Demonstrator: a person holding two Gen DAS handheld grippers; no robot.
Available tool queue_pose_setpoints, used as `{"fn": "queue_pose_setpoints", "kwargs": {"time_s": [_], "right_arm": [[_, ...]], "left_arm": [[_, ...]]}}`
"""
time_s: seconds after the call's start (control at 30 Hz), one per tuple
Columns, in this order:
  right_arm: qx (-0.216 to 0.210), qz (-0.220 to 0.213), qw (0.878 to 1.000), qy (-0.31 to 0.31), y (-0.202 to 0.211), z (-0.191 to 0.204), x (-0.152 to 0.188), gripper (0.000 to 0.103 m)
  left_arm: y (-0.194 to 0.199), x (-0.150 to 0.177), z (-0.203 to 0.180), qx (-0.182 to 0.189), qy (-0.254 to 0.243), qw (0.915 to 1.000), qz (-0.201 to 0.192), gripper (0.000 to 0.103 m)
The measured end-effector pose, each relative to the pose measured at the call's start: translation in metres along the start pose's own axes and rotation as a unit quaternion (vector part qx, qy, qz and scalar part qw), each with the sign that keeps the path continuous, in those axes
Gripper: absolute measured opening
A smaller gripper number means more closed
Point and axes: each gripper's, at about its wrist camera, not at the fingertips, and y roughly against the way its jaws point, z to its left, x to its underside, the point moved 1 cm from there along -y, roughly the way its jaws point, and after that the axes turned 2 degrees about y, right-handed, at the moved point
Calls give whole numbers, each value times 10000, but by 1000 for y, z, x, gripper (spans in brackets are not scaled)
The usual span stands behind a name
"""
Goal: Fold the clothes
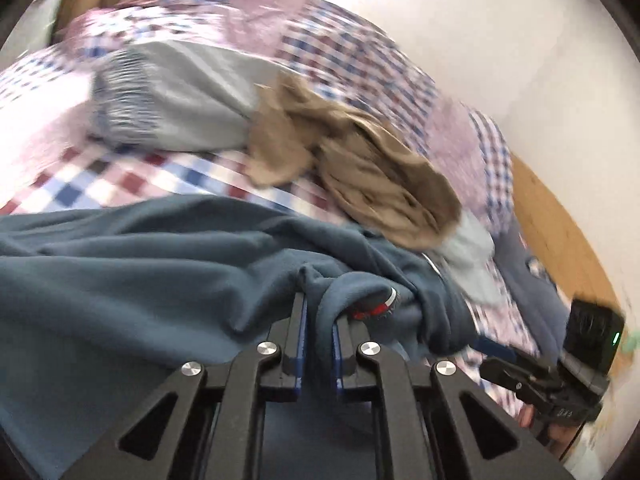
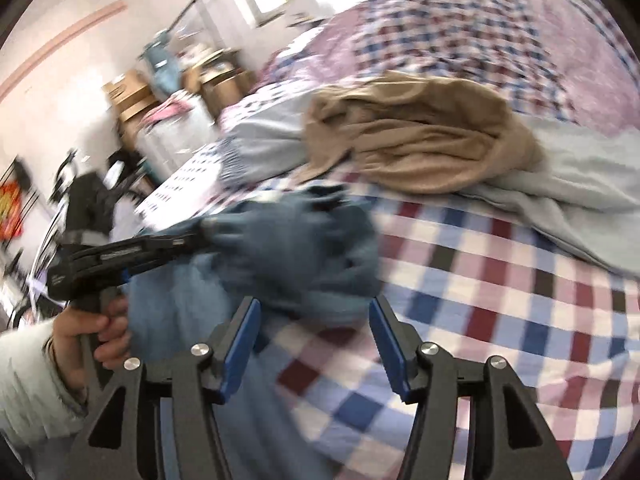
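A dark teal sweatshirt (image 1: 140,264) lies bunched on the checked bedspread (image 1: 120,176). My left gripper (image 1: 320,312) is shut on a fold of it near the red, white and blue neck trim (image 1: 380,304). Seen from the right wrist, the left gripper (image 2: 200,236) holds the blurred teal sweatshirt (image 2: 288,248) up off the bed. My right gripper (image 2: 314,312) is open just below that bunch, with nothing between its fingers. A tan garment (image 2: 420,140) and a pale grey garment (image 2: 580,200) lie heaped further back on the bed.
The checked bedspread (image 2: 480,288) fills the right side. A person's hand (image 2: 88,332) in a pale sleeve grips the left tool. Cardboard boxes (image 2: 132,96) and clutter stand beyond the bed at left. A wooden floor (image 1: 560,224) and white wall lie past the bed's far edge.
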Motion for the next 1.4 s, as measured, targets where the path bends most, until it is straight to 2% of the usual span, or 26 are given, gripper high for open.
{"fn": "queue_pose_setpoints", "kwargs": {"time_s": [0.13, 0.27, 0.5, 0.63, 0.77, 0.8, 0.83, 0.9, 0.93, 0.97, 1.0, 1.03, 1.07, 1.17, 1.27, 1.4], "right_arm": [[117, 73, 9999, -15, -9, 0, 0, 60], [210, 222, 9995, 68, -25, 9, 2, 60], [204, 324, 9993, 15, -49, 21, 7, 60], [-223, 114, 9979, -598, -53, 14, 0, 60], [-674, 44, 9881, -1384, -63, 4, -2, 60], [-740, 56, 9861, -1489, -66, 4, -2, 60], [-806, 68, 9839, -1594, -70, 4, -2, 60], [-835, 33, 9834, -1608, -74, 8, -4, 60], [-807, 11, 9844, -1562, -75, 11, -5, 58], [-778, -11, 9854, -1515, -76, 15, -7, 52], [-794, -28, 9855, -1502, -77, 16, -8, 47], [-811, -44, 9855, -1488, -78, 18, -9, 34], [-757, -80, 9860, -1485, -77, 19, -10, 22], [-705, -238, 9874, -1398, -72, 23, -14, 9], [-710, -421, 9884, -1274, -64, 29, -18, 7], [-796, -661, 9881, -1138, -54, 39, -22, 5]], "left_arm": [[6, -11, 45, -324, 955, 9947, -178, 8], [13, -13, 66, -620, 1329, 9885, -362, 6], [11, -17, 49, -667, 894, 9930, -392, 7], [9, -16, 51, -707, 919, 9929, -247, 8], [12, -15, 48, -682, 949, 9929, -213, 10], [13, -15, 46, -621, 931, 9935, -226, 10], [17, -16, 43, -410, 931, 9945, -266, 11], [26, -16, 35, 89, 915, 9950, -386, 26], [31, -16, 30, 373, 897, 9942, -468, 43], [37, -15, 22, 564, 755, 9939, -575, 65], [42, -14, 15, 751, 607, 9930, -682, 74], [48, -13, 7, 937, 458, 9914, -789, 82], [48, -10, -1, 934, 252, 9925, -746, 83], [45, -2, -26, 899, -375, 9934, -598, 83], [33, 9, -40, 1081, -527, 9925, -233, 83], [26, 15, -41, 1258, -399, 9912, 0, 83]]}}
